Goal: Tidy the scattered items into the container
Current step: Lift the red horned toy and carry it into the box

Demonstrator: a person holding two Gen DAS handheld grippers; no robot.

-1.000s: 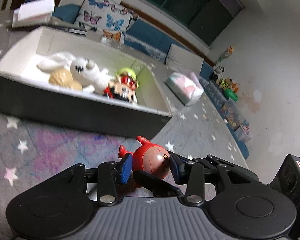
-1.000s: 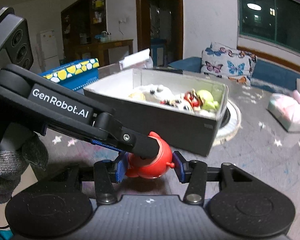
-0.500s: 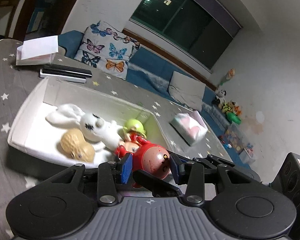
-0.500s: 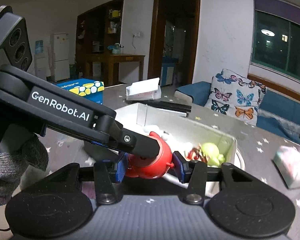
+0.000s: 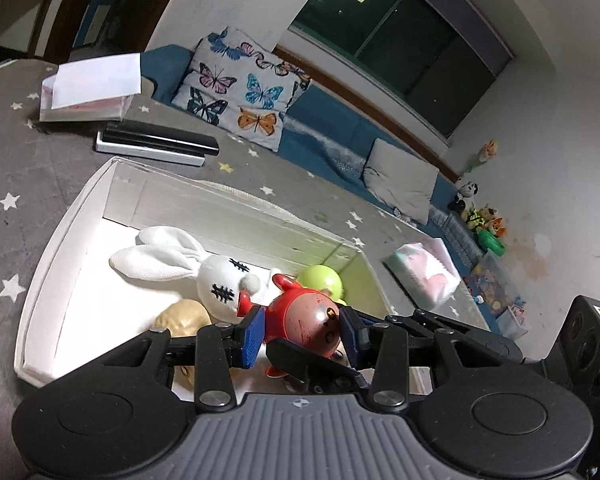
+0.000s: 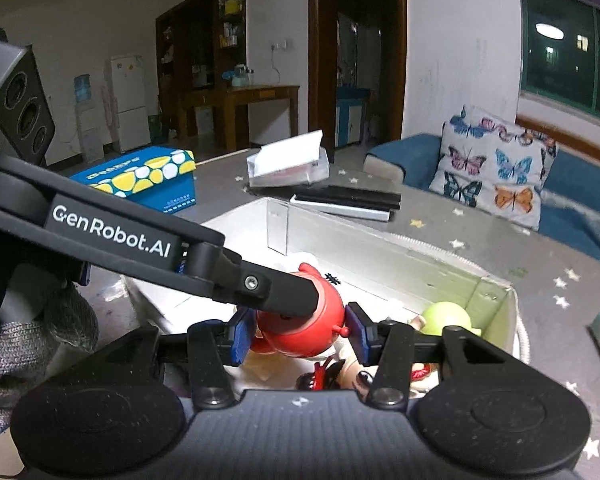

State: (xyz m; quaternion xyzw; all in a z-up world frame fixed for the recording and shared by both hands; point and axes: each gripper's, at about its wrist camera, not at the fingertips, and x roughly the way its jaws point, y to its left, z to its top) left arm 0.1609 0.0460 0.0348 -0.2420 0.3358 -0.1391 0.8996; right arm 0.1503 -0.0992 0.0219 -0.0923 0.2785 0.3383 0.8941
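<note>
Both grippers are shut on one red round toy figure (image 5: 300, 322), held above the open white box (image 5: 48, 248). My left gripper (image 5: 300, 334) clamps it between blue pads. My right gripper (image 6: 299, 334) clamps the same red toy (image 6: 300, 328) from the other side; the left gripper's black finger (image 6: 260, 286) crosses over it. In the box lie a white plush rabbit (image 5: 204, 270), a tan round toy (image 5: 184, 316) and a green-capped figure (image 5: 320, 282), which also shows in the right wrist view (image 6: 446, 316).
Beyond the box on the grey star-patterned surface (image 5: 16, 168) lie a black and white flat case (image 5: 156, 146) and an open white carton (image 5: 88, 92). A pink-white pack (image 5: 424, 270) lies right of the box. A blue-yellow box (image 6: 140, 178) stands to the left.
Both grippers rose with the red toy from beside the box's outer wall and moved over its open top. Both stay shut on the toy.
</note>
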